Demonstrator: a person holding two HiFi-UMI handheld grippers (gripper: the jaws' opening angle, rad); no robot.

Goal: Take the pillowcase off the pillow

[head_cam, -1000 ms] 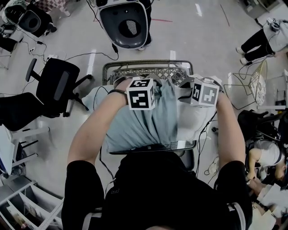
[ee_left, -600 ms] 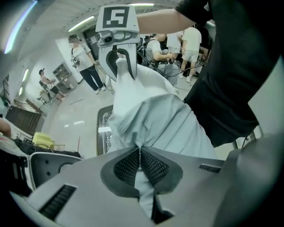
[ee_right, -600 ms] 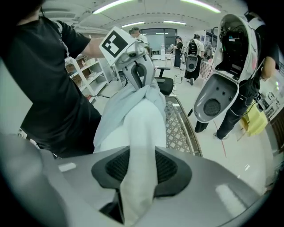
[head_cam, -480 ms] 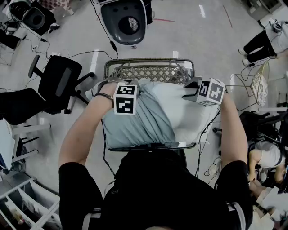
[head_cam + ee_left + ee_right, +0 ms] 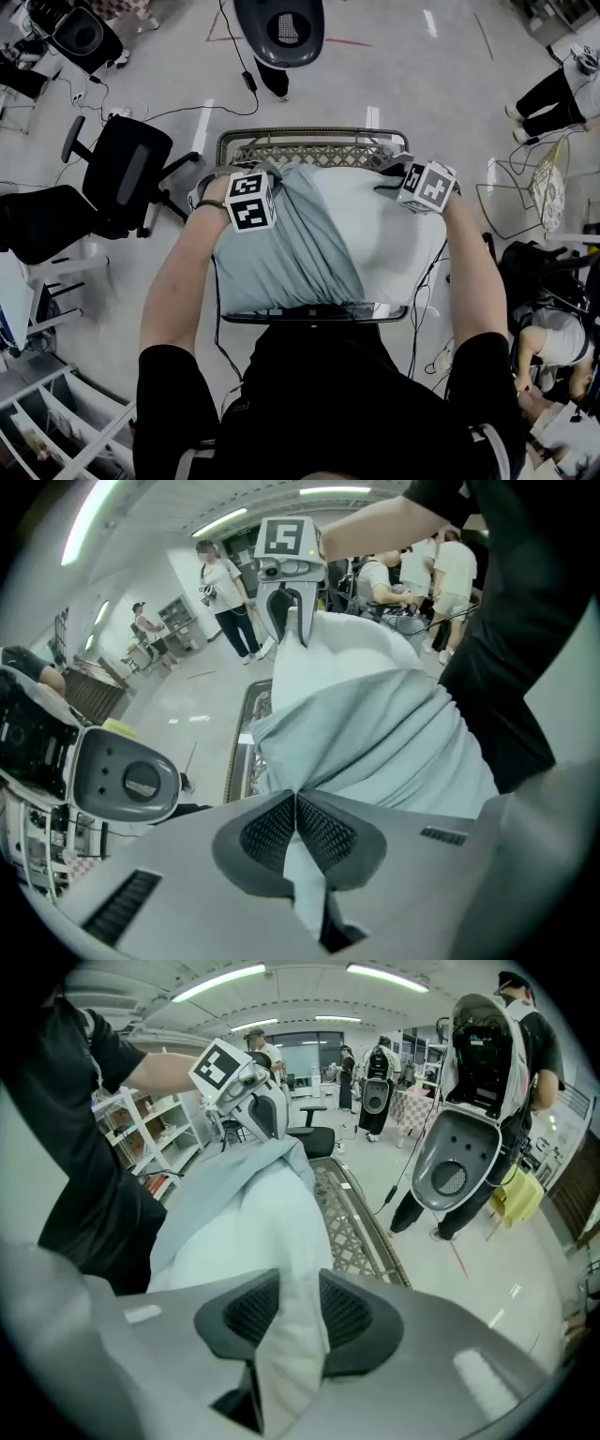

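Reaching forward and down with both arms over the grey wire-mesh cart (image 5: 309, 136). Clamping left tongs (image 5: 296, 799) shut on the grey-blue fabric pillowcase (image 5: 281, 253), which covers the left part of the white pillow (image 5: 384, 234). Pinching white pillow fabric with right tongs (image 5: 300, 1283). Versus a second ago: shifted the left hand leftwards, bared more white.

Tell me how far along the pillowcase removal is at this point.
Done: the pillowcase is already off roughly half the pillow, whose white right part lies bare on the wire cart. In hand: the left gripper is shut on pillowcase fabric, and the right gripper pinches the pillow's white far edge. Left: the case covers the pillow's left part and must be pulled clear.
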